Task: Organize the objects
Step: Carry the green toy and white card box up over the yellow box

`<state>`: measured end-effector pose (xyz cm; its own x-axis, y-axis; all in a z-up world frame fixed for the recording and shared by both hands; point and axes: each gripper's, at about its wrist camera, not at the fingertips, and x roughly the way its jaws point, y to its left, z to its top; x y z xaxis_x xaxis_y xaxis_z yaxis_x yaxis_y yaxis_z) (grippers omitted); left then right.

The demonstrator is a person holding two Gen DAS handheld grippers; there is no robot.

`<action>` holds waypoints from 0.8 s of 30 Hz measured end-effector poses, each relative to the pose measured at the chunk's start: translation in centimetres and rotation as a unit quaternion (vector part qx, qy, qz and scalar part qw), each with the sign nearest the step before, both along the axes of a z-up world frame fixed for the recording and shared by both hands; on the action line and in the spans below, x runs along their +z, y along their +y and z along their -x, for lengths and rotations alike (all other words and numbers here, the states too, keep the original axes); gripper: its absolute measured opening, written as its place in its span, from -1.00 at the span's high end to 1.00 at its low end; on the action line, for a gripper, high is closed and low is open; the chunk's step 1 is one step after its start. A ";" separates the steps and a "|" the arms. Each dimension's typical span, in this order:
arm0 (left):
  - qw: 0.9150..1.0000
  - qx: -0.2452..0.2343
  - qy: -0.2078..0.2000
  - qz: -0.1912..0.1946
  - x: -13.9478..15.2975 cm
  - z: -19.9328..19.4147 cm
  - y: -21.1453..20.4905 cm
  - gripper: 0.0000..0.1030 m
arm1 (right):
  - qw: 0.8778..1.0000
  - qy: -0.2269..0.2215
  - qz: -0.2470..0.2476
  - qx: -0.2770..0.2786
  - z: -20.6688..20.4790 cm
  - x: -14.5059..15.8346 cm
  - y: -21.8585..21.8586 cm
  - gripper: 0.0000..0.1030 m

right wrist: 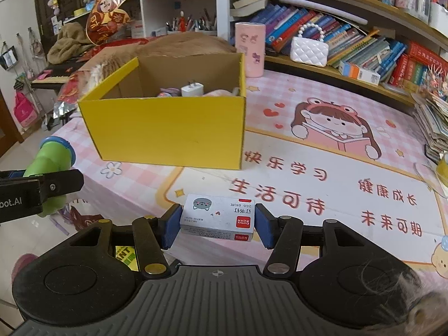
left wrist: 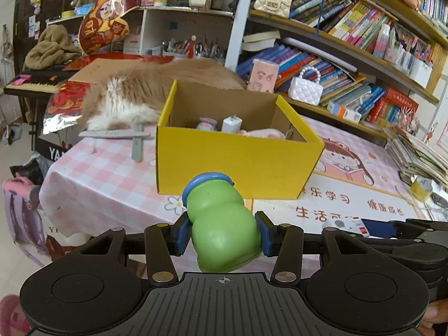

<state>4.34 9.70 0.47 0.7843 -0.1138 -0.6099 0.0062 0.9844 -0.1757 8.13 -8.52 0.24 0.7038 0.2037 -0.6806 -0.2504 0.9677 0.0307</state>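
Two tools gripping, left (left wrist: 222,233) green bottle (left wrist: 221,224), right (right wrist: 217,222) staple box (right wrist: 218,218), print legible right view only

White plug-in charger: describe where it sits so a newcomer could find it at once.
Find the open yellow box on the pink checked tablecloth. Inside, near its back wall, the white charger stands between a purple-topped trinket and something soft and pink. Two metal prongs stick up from its top.
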 end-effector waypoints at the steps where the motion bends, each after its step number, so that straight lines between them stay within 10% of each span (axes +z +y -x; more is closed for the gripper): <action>1: 1.000 0.000 -0.003 0.000 0.1 0.0 0.2 0.09 | 1.000 -0.001 -0.001 0.000 -0.1 0.1 0.2 -0.02; 24: 0.994 0.065 -0.083 0.026 4.2 -7.8 2.7 0.09 | 0.995 -0.081 0.012 0.058 -8.3 4.3 3.3 -0.02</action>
